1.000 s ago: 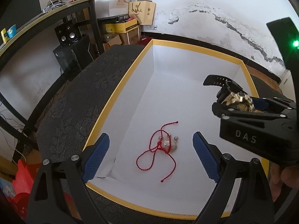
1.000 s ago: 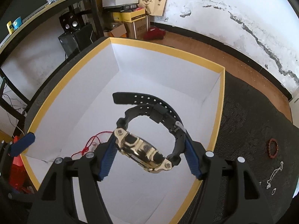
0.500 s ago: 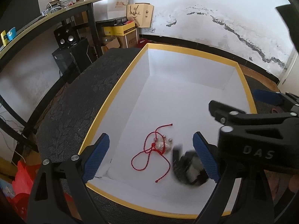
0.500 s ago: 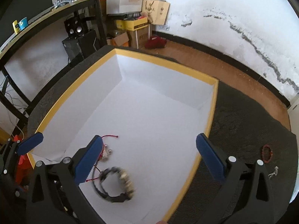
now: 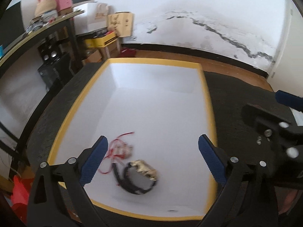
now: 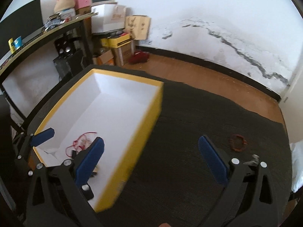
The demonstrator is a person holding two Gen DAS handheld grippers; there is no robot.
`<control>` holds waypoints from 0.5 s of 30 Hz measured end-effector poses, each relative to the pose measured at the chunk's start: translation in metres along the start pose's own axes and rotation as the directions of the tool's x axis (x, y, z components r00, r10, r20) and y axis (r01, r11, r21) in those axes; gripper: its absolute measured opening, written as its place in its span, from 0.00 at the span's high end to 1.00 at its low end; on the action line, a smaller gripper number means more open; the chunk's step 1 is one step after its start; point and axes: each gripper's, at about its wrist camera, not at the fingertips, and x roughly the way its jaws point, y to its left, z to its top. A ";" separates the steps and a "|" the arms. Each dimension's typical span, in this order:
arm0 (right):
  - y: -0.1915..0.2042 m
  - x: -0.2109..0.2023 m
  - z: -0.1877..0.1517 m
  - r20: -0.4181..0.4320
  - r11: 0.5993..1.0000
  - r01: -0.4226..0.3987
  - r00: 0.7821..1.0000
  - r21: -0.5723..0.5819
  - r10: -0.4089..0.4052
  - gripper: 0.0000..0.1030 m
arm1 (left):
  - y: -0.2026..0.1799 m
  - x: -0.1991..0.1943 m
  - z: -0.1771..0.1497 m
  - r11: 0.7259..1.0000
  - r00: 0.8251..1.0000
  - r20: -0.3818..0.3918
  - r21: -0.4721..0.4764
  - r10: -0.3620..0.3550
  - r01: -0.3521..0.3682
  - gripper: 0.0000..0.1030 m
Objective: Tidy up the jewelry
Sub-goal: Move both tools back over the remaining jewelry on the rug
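lying watch [image 5: 141,177] beside red cord [image 5: 117,147], beaded bracelet [image 6: 238,143] apart

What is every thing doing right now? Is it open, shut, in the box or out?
Yellow box: open, no lid on.
Watch: lying inside the box, strap buckled in a loop.
Red string bracelet: inside the box, tangled.
Red bead bracelet: outside, on the dark mat.
Left gripper: open, empty.
Right gripper: open, empty.

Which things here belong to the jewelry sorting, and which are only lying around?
Job:
- yellow-rimmed white box
- gold watch with black strap, in the box
- red string bracelet, in the box
- red bead bracelet, on the dark mat

Lying about:
- cardboard boxes
- speakers
- shelf clutter
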 end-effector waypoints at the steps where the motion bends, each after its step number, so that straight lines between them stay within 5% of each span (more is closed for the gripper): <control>1: -0.008 -0.006 -0.003 0.008 1.000 0.014 1.000 0.008 -0.014 0.06 | -0.011 -0.002 0.001 1.000 1.000 0.004 0.018 -0.014 0.014 0.09; 15: -0.188 -0.048 -0.080 -0.048 0.958 0.211 0.977 0.194 -0.206 0.06 | -0.143 -0.001 0.002 0.972 0.990 0.014 0.196 -0.138 0.133 0.09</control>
